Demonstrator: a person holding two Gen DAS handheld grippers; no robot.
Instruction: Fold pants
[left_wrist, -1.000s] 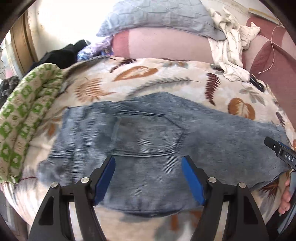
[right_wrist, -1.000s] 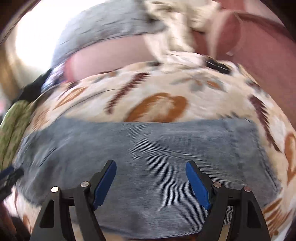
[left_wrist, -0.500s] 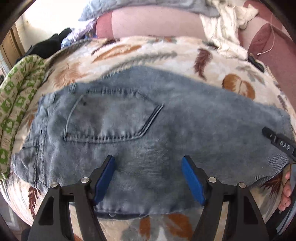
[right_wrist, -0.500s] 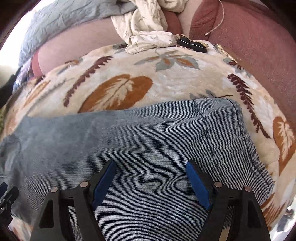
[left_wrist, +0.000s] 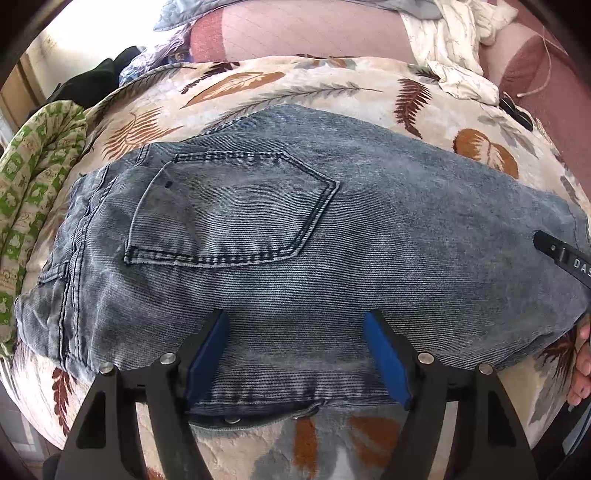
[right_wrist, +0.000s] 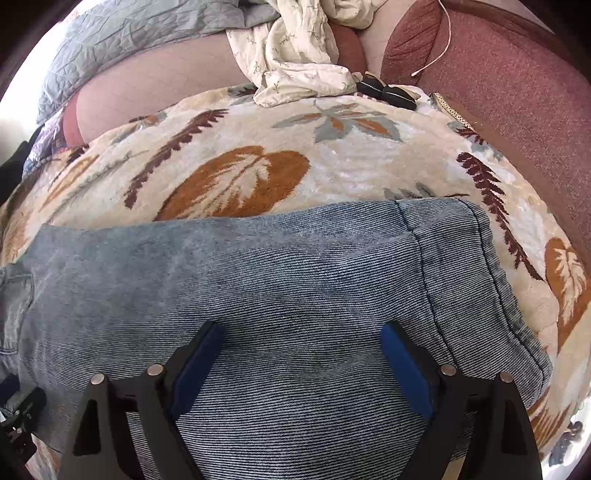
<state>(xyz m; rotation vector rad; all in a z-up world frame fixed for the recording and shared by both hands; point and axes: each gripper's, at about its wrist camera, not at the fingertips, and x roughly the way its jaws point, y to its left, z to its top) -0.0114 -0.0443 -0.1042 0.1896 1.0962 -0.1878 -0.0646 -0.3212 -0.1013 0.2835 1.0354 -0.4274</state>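
Blue pads line the left gripper (left_wrist: 295, 347), whose jaws stand wide apart over the folded pants (left_wrist: 295, 236), gripping nothing; the denim lies flat beneath and between the fingers, not pinched. Just past the fingertips sits the back pocket (left_wrist: 229, 210), stitched edges plain, with the waistband end toward the blanket's left edge. A metal button (left_wrist: 232, 420) shows at the near hem of the denim, between the fingers.

Over the other end of the pants (right_wrist: 295, 288), the right gripper (right_wrist: 301, 354) has its jaws opening, spread wide with denim lying under the gap and no cloth clamped by the pads. The hemmed leg end lies to the right of the fingers, toward the blanket's right edge.

The pants lie lengthwise across the near half of a cream blanket (right_wrist: 351, 162) printed with rust and brown leaves. Along its far edge sit a crumpled white cloth (right_wrist: 295, 55) and small black items (right_wrist: 388, 92); I cannot tell what they are. A green-patterned cloth (left_wrist: 33, 184) bunches at the left edge. Fingers of a hand (left_wrist: 581, 365) show at the left view's right border.
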